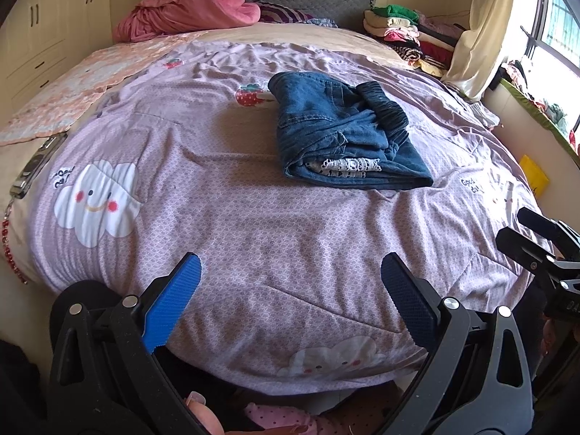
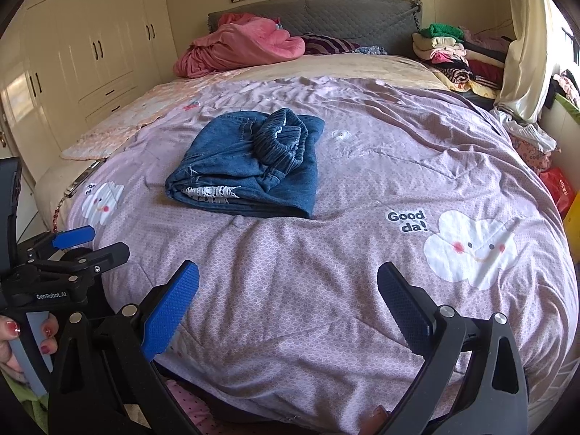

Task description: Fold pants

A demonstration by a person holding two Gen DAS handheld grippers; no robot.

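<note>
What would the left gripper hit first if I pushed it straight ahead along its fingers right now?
Probably the purple quilt itself: the open left gripper looks angled down at bare fabric. The folded jeans lie farther on, slightly right of centre. Depth is hard to judge through the fisheye.

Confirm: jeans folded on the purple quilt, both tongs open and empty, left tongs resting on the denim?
Not quite. The left tongs are apart from the jeans, near the foot of the quilt, as the left wrist view shows. Right tongs are open and empty too.
</note>
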